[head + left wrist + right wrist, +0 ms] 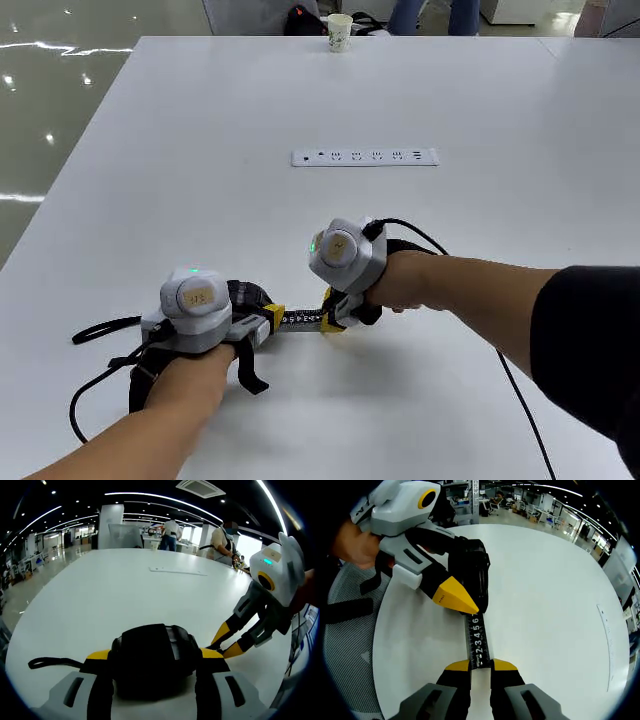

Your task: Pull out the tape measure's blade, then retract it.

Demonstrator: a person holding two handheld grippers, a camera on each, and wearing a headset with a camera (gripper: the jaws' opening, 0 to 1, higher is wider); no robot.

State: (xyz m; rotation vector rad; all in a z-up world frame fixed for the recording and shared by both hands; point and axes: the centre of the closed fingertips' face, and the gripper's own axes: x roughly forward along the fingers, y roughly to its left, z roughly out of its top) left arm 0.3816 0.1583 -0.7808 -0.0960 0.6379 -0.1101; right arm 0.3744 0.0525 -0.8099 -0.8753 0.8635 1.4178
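Note:
A black tape measure case (152, 657) sits clamped between the yellow-tipped jaws of my left gripper (155, 655), low on the white table (330, 100); the case (250, 298) also peeks out beside that gripper (262, 322) in the head view. A short length of black blade (477, 640) with white numbers runs out of the case (470, 575) to my right gripper (480, 665), which is shut on the blade's end. In the head view the blade (298, 318) spans the small gap between the two grippers, the right gripper (330, 322) just to the right.
A white power strip (365, 157) lies mid-table and a paper cup (340, 32) stands at the far edge. Black cables (95, 385) trail from the left gripper across the table. People stand beyond the table's far side (172, 532).

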